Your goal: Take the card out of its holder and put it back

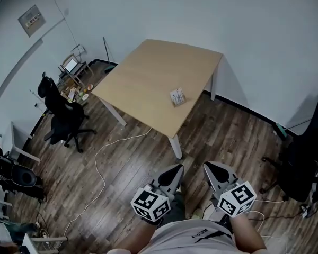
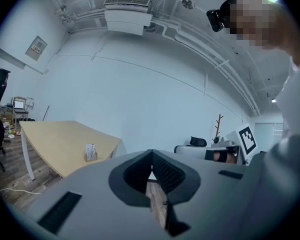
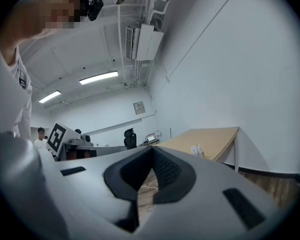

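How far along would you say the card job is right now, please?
No step shows as done: the card seems seated in its holder on the table. Nothing is in hand: the left tool and right tool are shut, empty, well short of the table. Approach, removal and reinsertion all remain.

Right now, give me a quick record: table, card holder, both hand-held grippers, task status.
table: light wood, only the holder on it
card holder: near the table's closest edge, card seemingly inside
left hand-held gripper: jaws together, empty, over the floor
right hand-held gripper: jaws together, empty, over the floor
task status: not started
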